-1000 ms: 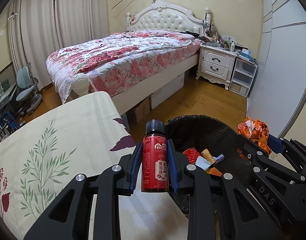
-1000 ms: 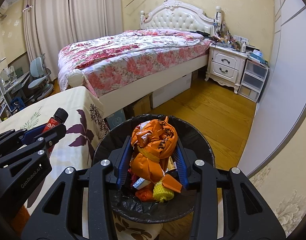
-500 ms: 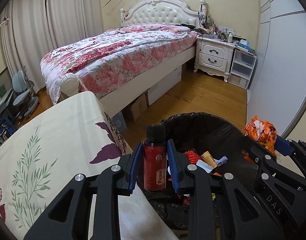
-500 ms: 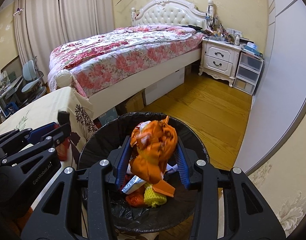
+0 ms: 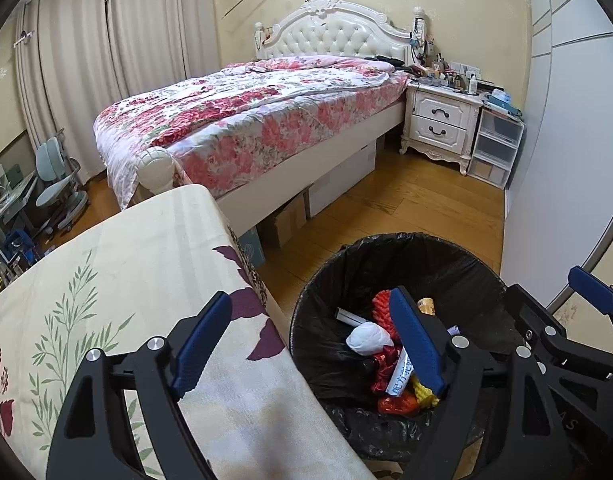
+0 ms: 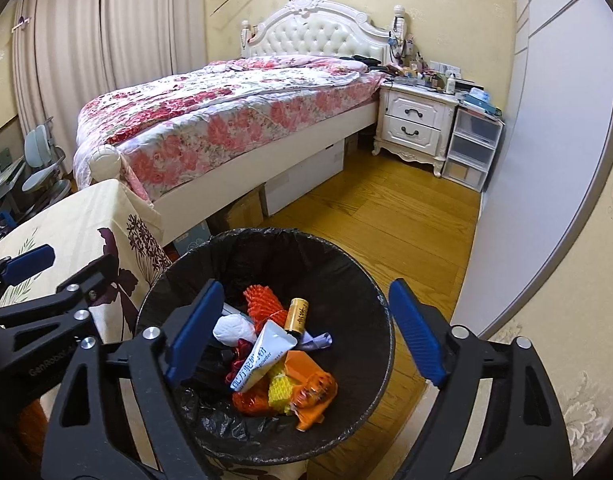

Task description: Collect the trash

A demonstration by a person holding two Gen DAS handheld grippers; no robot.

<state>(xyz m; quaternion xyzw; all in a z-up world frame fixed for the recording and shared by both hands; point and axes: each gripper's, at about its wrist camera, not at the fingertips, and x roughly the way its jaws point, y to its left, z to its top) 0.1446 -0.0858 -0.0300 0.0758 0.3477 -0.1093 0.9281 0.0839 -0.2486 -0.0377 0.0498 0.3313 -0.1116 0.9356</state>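
Scene: a bedroom, with a black-lined trash bin [image 6: 266, 320] on the wood floor beside a cloth-covered tabletop [image 5: 118, 280].
Left gripper [image 5: 306, 344]: spread wide and empty, its jaws having just been opening; it hangs over the bin's near-left rim, one finger above the tabletop edge, the other above the bin.
Right gripper [image 6: 302, 336]: likewise spread and empty, jaws just opened, poised directly above the bin's mouth.
Trash: all inside the bin. An orange wrapper [image 6: 312, 394] lies at the near side of the heap, with a white tube [image 6: 262, 360], a white wad [image 6: 232, 330], a yellow net [image 6: 280, 392], red netting [image 6: 262, 300] and a small gold cylinder [image 6: 296, 314] around it. A dark red bottle [image 5: 376, 362] appears to lie low among them, mostly hidden.
Step in hand: the drop, seemingly complete for both grippers.
Tabletop beside the bin: no trash shows on the visible part.
Next move: probably lift both grippers clear of the bin and turn back toward the tabletop for any remaining litter, keeping the fingers off the loose liner.
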